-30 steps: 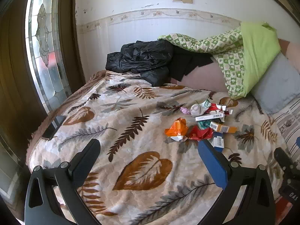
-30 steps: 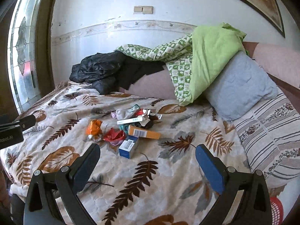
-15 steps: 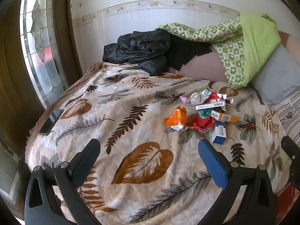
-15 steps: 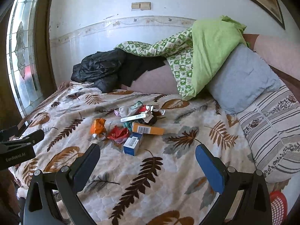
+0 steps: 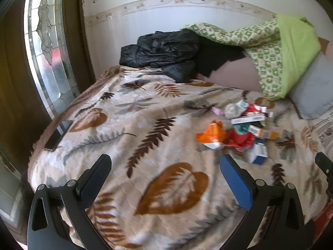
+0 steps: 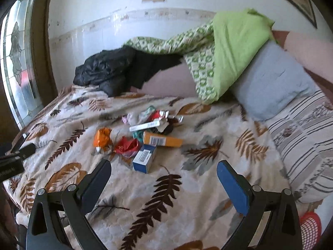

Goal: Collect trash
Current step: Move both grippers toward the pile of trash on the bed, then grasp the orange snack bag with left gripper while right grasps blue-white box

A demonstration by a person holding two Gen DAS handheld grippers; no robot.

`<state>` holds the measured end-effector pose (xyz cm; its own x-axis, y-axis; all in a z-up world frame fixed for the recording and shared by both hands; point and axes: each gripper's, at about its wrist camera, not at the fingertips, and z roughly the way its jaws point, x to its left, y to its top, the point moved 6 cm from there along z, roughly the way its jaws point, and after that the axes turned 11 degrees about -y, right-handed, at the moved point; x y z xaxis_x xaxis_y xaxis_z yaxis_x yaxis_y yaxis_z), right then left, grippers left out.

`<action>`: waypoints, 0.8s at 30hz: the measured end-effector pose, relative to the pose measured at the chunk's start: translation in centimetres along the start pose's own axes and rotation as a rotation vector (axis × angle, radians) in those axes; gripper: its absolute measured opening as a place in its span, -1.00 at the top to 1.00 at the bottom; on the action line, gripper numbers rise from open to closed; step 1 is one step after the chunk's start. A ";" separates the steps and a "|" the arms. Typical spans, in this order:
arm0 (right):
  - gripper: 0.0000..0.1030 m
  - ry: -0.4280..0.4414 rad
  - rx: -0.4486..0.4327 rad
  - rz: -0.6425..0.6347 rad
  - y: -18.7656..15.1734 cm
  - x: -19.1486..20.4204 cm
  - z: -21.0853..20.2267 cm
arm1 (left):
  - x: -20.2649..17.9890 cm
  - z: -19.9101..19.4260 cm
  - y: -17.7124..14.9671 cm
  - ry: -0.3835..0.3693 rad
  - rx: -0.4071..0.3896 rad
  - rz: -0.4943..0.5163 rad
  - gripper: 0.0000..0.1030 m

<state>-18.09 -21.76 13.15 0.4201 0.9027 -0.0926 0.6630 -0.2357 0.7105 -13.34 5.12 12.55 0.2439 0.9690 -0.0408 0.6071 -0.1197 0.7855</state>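
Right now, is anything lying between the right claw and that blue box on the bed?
No. In the right wrist view, only bare leaf-print blanket lies between the open right claw and the blue box.

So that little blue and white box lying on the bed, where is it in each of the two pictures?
Left wrist view: the blue and white box lies right of centre, just above the gripper's blue finger.
Right wrist view: the blue and white box lies left of centre, at the near edge of the trash pile.
Shared landmark: the orange wrapper lies to the left of the box in both views.
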 end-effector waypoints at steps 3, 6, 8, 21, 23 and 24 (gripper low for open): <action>-0.98 0.044 0.052 0.016 -0.5 0.5 1.8 | 0.6 1.2 0.4 -0.014 0.018 0.022 -1.00; -0.86 0.091 0.093 0.010 -1.0 1.5 3.6 | 0.6 2.9 0.9 -0.088 0.043 0.041 -1.00; -0.67 0.117 0.124 -0.007 -1.4 2.3 4.7 | 0.3 4.1 1.1 -0.138 0.064 0.044 -1.00; -0.35 0.214 0.292 -0.031 -2.6 6.2 13.5 | -4.0 14.5 2.3 -0.255 0.208 0.083 -1.00; -0.35 0.211 0.303 -0.027 -2.5 6.5 14.4 | -4.8 16.3 2.5 -0.272 0.234 0.088 -1.00; -0.35 0.213 0.311 -0.022 -2.4 6.6 14.9 | -5.1 17.0 2.5 -0.274 0.245 0.089 -1.00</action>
<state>-7.68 -20.61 0.38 0.2871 0.9557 0.0647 0.8408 -0.2838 0.4611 -0.19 -3.78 4.27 0.4772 0.8625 -0.1685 0.7289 -0.2814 0.6241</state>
